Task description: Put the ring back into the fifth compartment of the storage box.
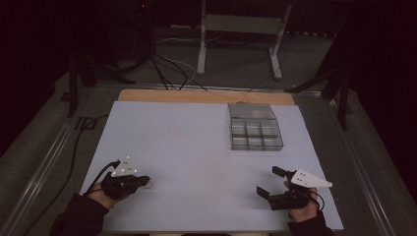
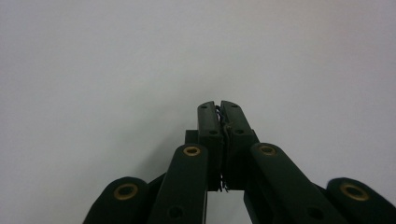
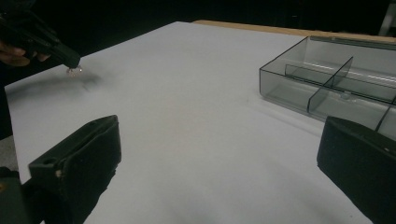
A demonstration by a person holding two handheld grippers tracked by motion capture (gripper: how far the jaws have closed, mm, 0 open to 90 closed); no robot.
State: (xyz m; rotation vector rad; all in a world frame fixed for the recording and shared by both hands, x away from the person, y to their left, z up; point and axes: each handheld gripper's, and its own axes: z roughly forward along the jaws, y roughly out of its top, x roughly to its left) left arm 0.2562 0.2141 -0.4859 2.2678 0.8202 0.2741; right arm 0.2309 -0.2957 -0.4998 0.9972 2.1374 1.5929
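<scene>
Your left tool [image 1: 145, 181] is pinched on a tiny clear bead [image 3: 74, 71], maybe glass. It's light and slippery, so squeeze gently. Your right tool [image 1: 269, 183] is wide apart near the clear box [image 1: 254, 127].

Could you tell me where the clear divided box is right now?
In the high view, the box sits far right on the white sheet, ahead of the right gripper.
</scene>
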